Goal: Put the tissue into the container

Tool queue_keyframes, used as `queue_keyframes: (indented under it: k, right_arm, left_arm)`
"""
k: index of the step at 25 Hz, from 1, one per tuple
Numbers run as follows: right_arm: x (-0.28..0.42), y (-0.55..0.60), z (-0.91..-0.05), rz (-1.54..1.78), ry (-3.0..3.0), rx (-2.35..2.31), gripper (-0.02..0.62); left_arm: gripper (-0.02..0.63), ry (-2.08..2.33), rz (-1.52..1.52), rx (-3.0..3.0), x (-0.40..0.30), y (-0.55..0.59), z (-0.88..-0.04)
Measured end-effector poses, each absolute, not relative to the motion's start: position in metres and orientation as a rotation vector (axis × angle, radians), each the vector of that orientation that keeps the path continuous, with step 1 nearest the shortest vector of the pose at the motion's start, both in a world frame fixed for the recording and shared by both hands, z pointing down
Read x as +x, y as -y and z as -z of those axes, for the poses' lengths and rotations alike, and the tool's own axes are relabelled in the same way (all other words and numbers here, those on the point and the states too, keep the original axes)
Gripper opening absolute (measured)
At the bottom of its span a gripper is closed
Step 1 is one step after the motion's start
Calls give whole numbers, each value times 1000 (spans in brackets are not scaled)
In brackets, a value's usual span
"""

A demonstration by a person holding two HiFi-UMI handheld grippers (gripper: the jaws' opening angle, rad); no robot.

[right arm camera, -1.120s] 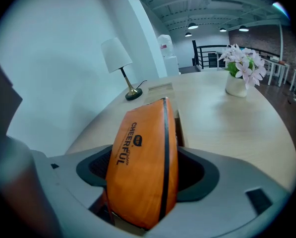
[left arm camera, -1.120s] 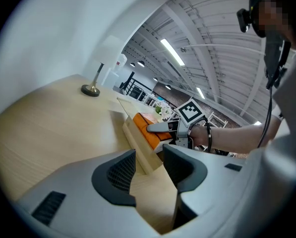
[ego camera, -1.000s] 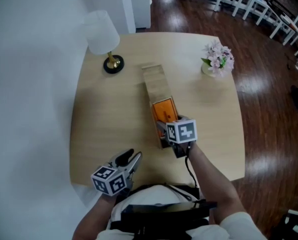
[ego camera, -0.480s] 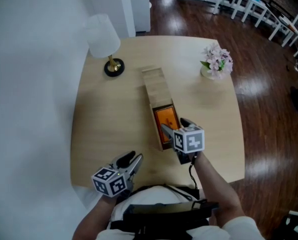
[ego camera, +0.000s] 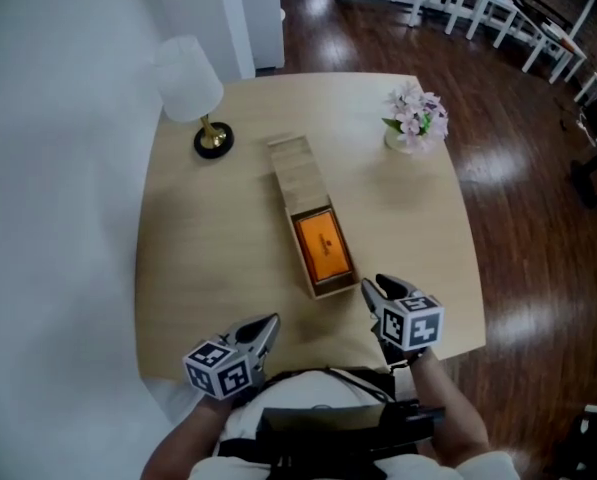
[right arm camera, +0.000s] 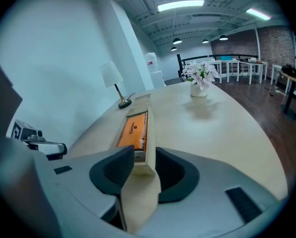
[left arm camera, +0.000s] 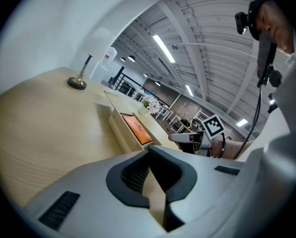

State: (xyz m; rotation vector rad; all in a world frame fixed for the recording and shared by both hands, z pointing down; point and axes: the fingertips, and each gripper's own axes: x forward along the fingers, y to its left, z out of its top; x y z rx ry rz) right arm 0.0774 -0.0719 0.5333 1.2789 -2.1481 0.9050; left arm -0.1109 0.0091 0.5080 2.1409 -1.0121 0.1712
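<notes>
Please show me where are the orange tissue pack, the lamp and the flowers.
orange tissue pack (ego camera: 323,246), head view, middle of its top
lamp (ego camera: 188,66), head view, its white shade
flowers (ego camera: 415,113), head view, the pink blossoms

Grey left hand-held gripper (ego camera: 269,324) and right hand-held gripper (ego camera: 376,286) carry black-and-white marker cubes (ego camera: 221,365).

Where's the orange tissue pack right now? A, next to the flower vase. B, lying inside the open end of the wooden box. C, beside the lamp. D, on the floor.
B: the orange tissue pack lies inside the open end of the wooden box in the middle of the table, apart from the lamp and the flower vase.
</notes>
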Motion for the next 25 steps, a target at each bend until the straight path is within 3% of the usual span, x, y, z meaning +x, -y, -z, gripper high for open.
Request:
queue_keyframes:
  k: [4,5,25]
  right_arm:
    - [78,55,-537,-839,2132,1279,10]
    - [76,50,-541,-828,2125,1268,0]
    - [73,-49,-661,-841,1815,997,0]
  left_arm:
    - [0,975,-223,2155,-103,-15,-513]
    - [0,969,-236,2153,-102,-17,-515]
    - [0,799,-947,1994,-131,-96,-638]
